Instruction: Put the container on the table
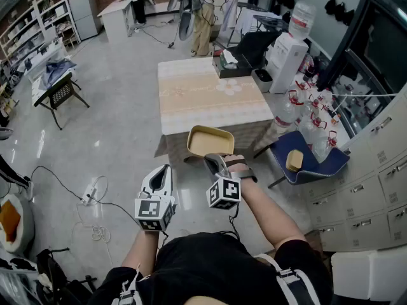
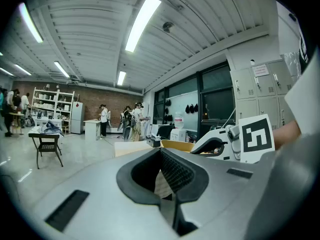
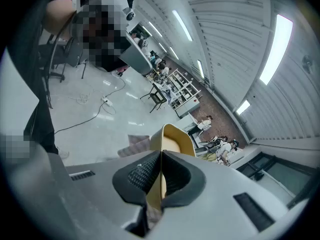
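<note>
Two grey smooth-shelled grippers with black ribbed pads (image 3: 141, 175). Right gripper (image 1: 213, 160) clamped on near rim of container (image 1: 210, 141). Container is shallow mustard-yellow tray, rounded-rectangle shape, thin smooth wall. It is held in air at 12 o'clock of right gripper, by 6 o'clock edge of table (image 1: 191, 100). Table squarish, draped in beige patterned cloth (image 1: 222, 110). Left gripper (image 1: 163, 171) at 9 o'clock of right, jaws together, nothing between.

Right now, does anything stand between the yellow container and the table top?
Nothing visible does. The right gripper holds the container just before the near edge of the table, and that near part is bare; a dark box sits only at the far end.
</note>
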A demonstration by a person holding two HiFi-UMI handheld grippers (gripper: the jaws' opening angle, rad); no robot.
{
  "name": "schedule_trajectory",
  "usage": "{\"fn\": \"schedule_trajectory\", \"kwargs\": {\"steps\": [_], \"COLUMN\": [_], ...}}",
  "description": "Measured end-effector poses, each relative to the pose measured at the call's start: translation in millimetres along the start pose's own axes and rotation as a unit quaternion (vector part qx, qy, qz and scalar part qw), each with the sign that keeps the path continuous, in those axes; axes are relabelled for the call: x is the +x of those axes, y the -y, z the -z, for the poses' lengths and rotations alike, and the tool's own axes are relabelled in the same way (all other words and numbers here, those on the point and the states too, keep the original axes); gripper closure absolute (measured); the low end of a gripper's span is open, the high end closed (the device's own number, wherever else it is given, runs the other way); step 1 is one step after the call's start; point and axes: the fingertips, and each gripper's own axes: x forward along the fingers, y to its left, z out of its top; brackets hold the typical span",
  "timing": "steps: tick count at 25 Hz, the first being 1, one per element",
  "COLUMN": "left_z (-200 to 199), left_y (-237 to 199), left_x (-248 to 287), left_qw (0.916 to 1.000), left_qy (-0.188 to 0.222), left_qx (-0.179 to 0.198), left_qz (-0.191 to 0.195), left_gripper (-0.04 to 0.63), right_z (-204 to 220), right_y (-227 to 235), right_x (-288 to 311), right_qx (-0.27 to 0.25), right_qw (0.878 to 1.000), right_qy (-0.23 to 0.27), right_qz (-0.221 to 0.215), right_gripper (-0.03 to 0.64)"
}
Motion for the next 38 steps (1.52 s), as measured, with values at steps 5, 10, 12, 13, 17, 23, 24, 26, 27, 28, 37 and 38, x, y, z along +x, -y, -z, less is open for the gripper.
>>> {"fn": "schedule_trajectory", "kwargs": {"steps": [5,10,12,13,17,23,24,26,27,28,37,38], "left_z": [-3,2,3,1,0,-3,-2,-4,-5,-5,-3,-3], "left_y": [-5,-22,-26,-28,-44,-69,-73,-80,-83,-86,-93,-94], "left_x": [-3,-4,-4,-4,-3,-11,-11,-11,-11,-10,35,45], "left_qw": [0.9999,1.0000,0.9999,0.9998,0.9996,0.9984,0.9983,0.9981,0.9980,0.9979,0.9977,0.9978], "left_qy": [0.003,0.005,0.008,0.010,0.015,0.020,0.020,0.018,0.018,0.018,0.018,0.018], "left_qx": [-0.012,-0.003,-0.004,-0.006,0.000,0.010,0.014,0.016,0.012,0.009,0.011,0.011], "left_qz": [0.010,0.008,0.013,0.017,0.026,0.052,0.054,0.056,0.058,0.061,0.065,0.063], "left_gripper": [0.581,0.581,0.581,0.581,0.581,0.581,0.581,0.581,0.581,0.581,0.581,0.581], "right_z": [-8,-21,-24,-25,-36,-56,-59,-63,-66,-68,-45,-38], "right_y": [-7,-8,-9,-9,-8,-10,-9,-7,-6,-6,11,16], "right_x": [4,11,14,16,24,36,39,44,46,49,90,98], "right_qx": [-0.004,-0.001,-0.001,-0.001,0.002,0.005,0.006,0.006,0.005,0.003,0.003,0.001], "right_qw": [1.000,1.000,1.000,1.000,1.000,0.999,0.999,0.999,0.999,0.999,0.998,0.998], "right_qy": [0.001,0.001,-0.002,-0.004,-0.013,-0.033,-0.036,-0.042,-0.044,-0.046,-0.050,-0.050], "right_qz": [-0.004,-0.004,-0.002,-0.001,0.006,0.023,0.027,0.030,0.030,0.029,0.025,0.025], "right_gripper": [0.590,0.590,0.590,0.589,0.589,0.589,0.589,0.591,0.589,0.589,0.589,0.589]}}
